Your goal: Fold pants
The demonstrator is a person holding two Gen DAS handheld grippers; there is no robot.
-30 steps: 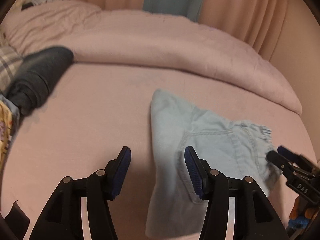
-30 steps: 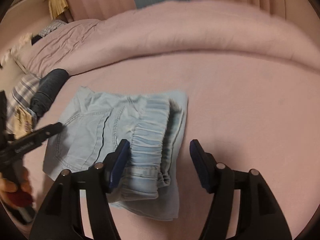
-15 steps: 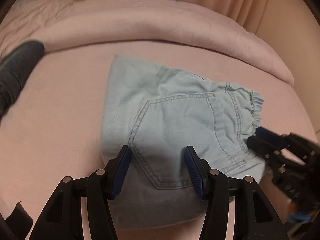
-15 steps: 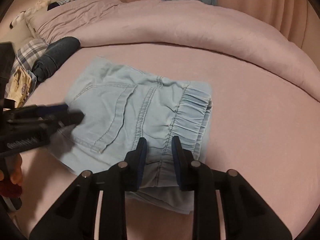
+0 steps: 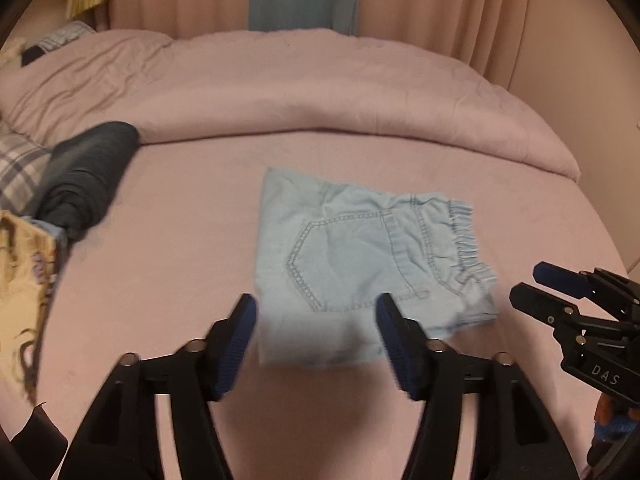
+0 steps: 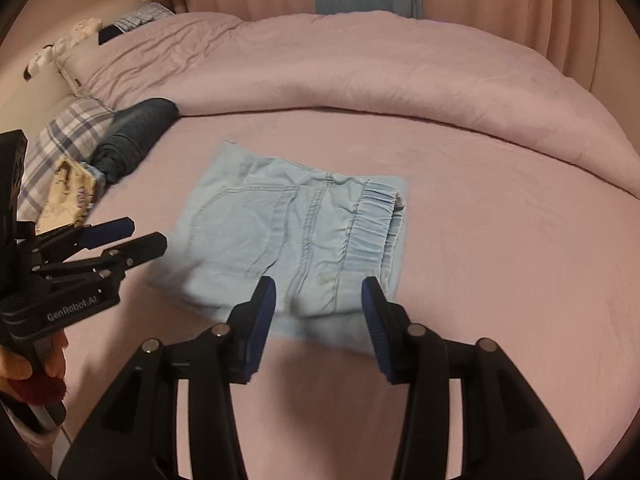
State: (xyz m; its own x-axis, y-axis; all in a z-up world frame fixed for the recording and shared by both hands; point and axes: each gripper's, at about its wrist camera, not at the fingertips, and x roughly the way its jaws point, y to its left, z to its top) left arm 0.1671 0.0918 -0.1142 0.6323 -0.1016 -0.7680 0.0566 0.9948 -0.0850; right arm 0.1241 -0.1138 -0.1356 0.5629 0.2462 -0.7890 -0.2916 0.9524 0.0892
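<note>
On the pink bed sheet, seen from the left wrist, the pants lie folded into a compact pale-denim rectangle, back pocket up, elastic waistband to the right. The left tool hangs just near of the bundle, spread wide and gripping nothing. Off to the right, the right tool shows side-on, well clear of the cloth. Risk from here, as I read it: the near edge of the fold sits right between those blue pads, so a careless sweep could snag the top layer and flip it open. A rolled dark garment lies far left against a plaid pillow, and a heaped pink duvet runs along the far side beneath pink curtains.

Over to the right wrist. The pants sit centre, waistband layers stacked at the right edge and looking a little loose; soft bedding gives no firm backing, so any press could shift them. The right tool hovers over the near edge, parted and empty. The left tool reaches in from the left, its fingers drawn close in this side view, nothing held. The dark garment and pillow crowd the far left; the sheet runs bare to the right.
</note>
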